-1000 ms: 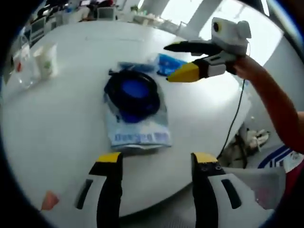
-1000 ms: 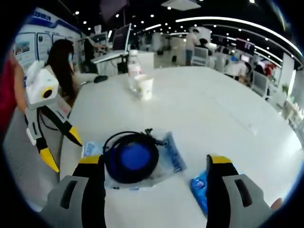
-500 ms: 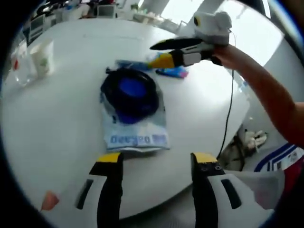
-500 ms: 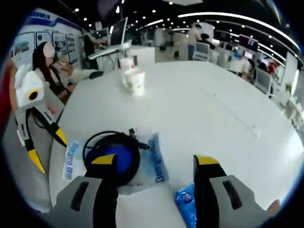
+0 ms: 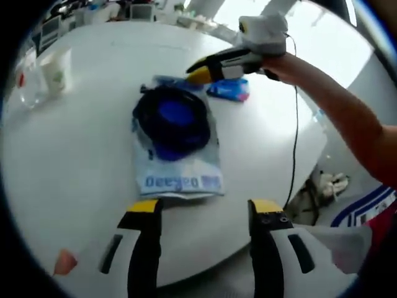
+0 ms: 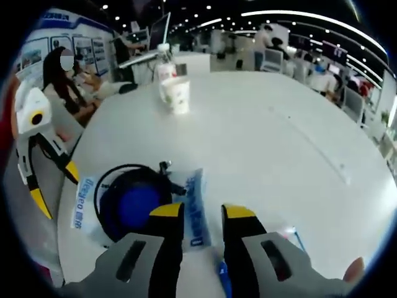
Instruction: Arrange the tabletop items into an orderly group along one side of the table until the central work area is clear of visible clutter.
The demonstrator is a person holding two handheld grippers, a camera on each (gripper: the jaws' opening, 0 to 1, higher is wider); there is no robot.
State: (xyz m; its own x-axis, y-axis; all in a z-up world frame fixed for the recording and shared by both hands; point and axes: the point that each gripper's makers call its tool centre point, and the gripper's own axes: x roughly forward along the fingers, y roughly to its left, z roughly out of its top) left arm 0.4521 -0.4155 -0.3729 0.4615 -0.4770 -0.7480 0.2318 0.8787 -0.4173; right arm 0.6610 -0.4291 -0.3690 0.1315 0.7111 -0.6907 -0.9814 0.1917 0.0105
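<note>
A clear plastic bag (image 5: 177,167) with blue print holds a coil of black cable around a blue disc (image 5: 173,118). It lies mid-table. My left gripper (image 5: 205,208) hovers open at the bag's near edge. My right gripper (image 5: 197,69) reaches in from the far side, tips at the bag's far corner, beside a blue packet (image 5: 229,90). In the right gripper view its jaws (image 6: 201,211) stand a narrow gap apart, with the bag's printed edge (image 6: 195,205) lying flat between them. The cable coil (image 6: 127,202) is just to their left. My left gripper (image 6: 56,189) shows open at the left.
A paper cup (image 5: 56,71) and a clear bottle (image 5: 28,87) stand at the table's far left edge; the cup (image 6: 175,93) and bottle (image 6: 164,65) show far ahead. A small orange scrap (image 5: 64,262) lies near me. A person (image 6: 62,81) sits beyond the table.
My right gripper has come down towards the bag's far edge and its jaws have narrowed from wide open to a small gap. The left gripper has stayed put, open.
</note>
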